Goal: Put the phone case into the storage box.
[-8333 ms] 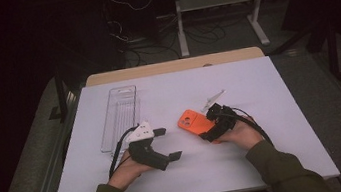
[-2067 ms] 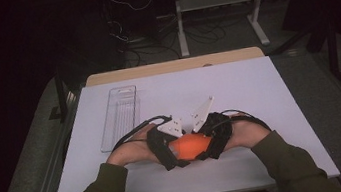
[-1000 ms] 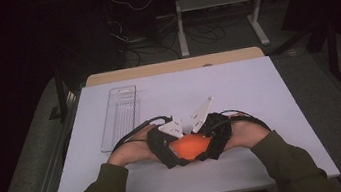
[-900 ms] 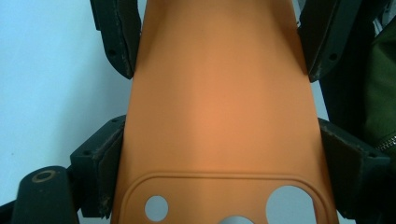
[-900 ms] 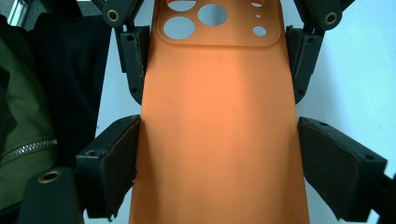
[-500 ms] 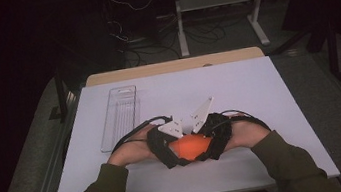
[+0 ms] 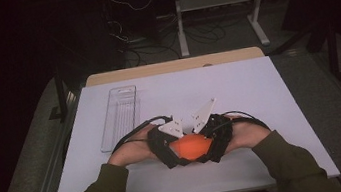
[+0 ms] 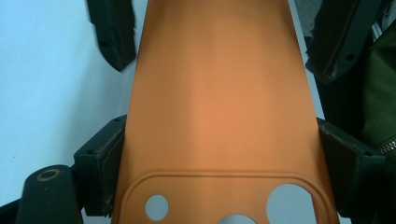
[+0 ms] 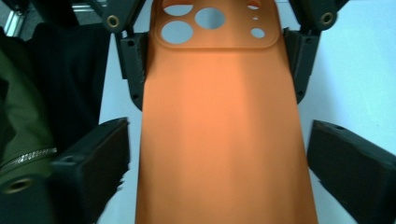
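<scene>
An orange, smooth, matte phone case with round camera cut-outs (image 7: 192, 146) is held between the two grippers above the near edge of the white table (image 7: 257, 83), at about mid-width. In the high view most of the case is hidden by the black jaws; whether it touches the table surface cannot be made out.

In the left gripper view the case (image 8: 224, 107) runs up the middle, its cut-out end nearest the camera and partly cut off by the lower frame edge. The left gripper (image 8: 222, 161) has its two black jaws pressed against the case's long side edges, pinching it across its width. In the high view this gripper (image 7: 165, 147) sits at the case's left end.

In the right gripper view the case (image 9: 219, 121) shows its plain end nearest the camera, cut off below, with the cut-outs at the far end. The right gripper (image 9: 219, 168) has its jaws standing to either side of the case with a strip of table visible between each jaw and the case edge: spread, not clamping. In the high view it (image 7: 217, 140) sits at the case's right end.

A clear, long, rectangular plastic tray (image 7: 120, 115) lies well apart, near the table's far left corner.
</scene>
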Motion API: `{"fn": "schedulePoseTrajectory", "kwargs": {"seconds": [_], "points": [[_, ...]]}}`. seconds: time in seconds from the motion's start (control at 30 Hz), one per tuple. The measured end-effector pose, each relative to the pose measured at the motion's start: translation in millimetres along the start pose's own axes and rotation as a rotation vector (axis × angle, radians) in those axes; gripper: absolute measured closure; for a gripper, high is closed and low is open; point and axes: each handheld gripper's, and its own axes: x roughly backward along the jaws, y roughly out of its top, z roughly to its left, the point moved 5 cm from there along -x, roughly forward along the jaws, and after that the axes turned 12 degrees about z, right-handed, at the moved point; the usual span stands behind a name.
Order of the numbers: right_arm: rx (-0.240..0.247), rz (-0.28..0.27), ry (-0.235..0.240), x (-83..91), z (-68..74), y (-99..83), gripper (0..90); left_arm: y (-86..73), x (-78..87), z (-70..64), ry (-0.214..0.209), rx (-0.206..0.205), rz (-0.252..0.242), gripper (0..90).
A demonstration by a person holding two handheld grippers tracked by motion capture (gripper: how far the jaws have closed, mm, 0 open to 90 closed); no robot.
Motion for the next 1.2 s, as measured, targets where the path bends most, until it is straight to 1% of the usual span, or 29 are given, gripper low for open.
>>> {"fn": "schedulePoseTrajectory", "kwargs": {"seconds": [0.1,0.17,0.2,0.23,0.33,0.4,0.43,0.47,0.53,0.57,0.6,0.63,0.67,0.83,0.9,0.93,1.0,1.13,1.17,1.2], "points": [[-0.018,-0.001,-0.023,0.9,-1.4,-0.1,0.0,-0.2,0.1,0.2,-0.001,0.005,-0.002,15.5],[-0.021,-0.004,-0.023,1.5,-1.5,-0.2,0.0,-0.4,0.2,0.4,0.000,0.006,-0.001,15.5],[-0.021,-0.006,-0.026,2.2,-1.7,-0.2,0.0,-0.5,0.2,0.7,0.001,0.004,0.001,15.5],[-0.021,-0.011,-0.029,2.7,-2.0,0.0,0.0,-1.4,0.7,2.2,0.007,-0.011,0.017,15.4],[-0.024,-0.017,-0.034,4.7,-3.2,-0.2,0.0,-1.6,0.2,2.6,0.015,0.003,0.012,15.4],[-0.035,-0.025,-0.033,5.8,-3.9,-0.7,0.0,-1.9,0.7,3.3,0.020,0.013,0.010,15.4],[-0.032,-0.029,-0.045,6.9,-5.3,-1.2,0.0,-2.1,0.9,4.0,0.025,0.016,0.010,15.4],[-0.045,-0.030,-0.047,8.0,-5.5,-1.9,0.0,-2.4,1.0,4.3,0.027,0.021,0.008,15.4],[-0.053,-0.042,-0.059,11.1,-7.7,-3.3,0.0,-3.2,1.4,5.2,0.030,0.030,0.007,15.4],[-0.059,-0.052,-0.059,12.7,-8.7,-4.1,0.0,-3.4,1.6,5.9,0.036,0.032,0.005,15.4],[-0.064,-0.059,-0.065,14.3,-10.0,-5.1,0.0,-3.6,1.8,6.5,0.041,0.044,0.005,15.4],[-0.067,-0.064,-0.065,15.6,-11.1,-6.2,0.0,-4.1,2.2,7.8,0.047,0.044,0.007,15.4],[-0.077,-0.067,-0.074,16.8,-12.3,-7.4,0.0,-4.5,2.5,8.6,0.052,0.050,0.008,15.4],[-0.107,-0.082,-0.087,22.3,-17.3,-14.1,0.0,-5.5,3.9,12.3,0.073,0.079,0.005,15.4],[-0.129,-0.092,-0.089,24.5,-18.9,-16.6,0.0,-6.3,4.2,14.1,0.085,0.089,0.012,15.4],[-0.133,-0.092,-0.094,25.6,-20.2,-18.2,0.0,-6.5,4.0,14.9,0.089,0.102,0.012,15.4],[-0.157,-0.094,-0.102,27.3,-22.1,-21.5,0.0,-7.5,4.6,17.4,0.100,0.123,0.017,15.4],[-0.202,-0.096,-0.126,30.3,-27.5,-29.7,0.0,-10.1,5.3,22.3,0.116,0.181,0.017,15.4],[-0.235,-0.097,-0.130,31.3,-27.3,-31.1,0.0,-10.8,5.5,23.4,0.120,0.193,0.019,15.4],[-0.242,-0.097,-0.140,32.2,-28.7,-33.3,0.0,-11.3,5.9,25.5,0.128,0.208,0.017,15.5]]}}
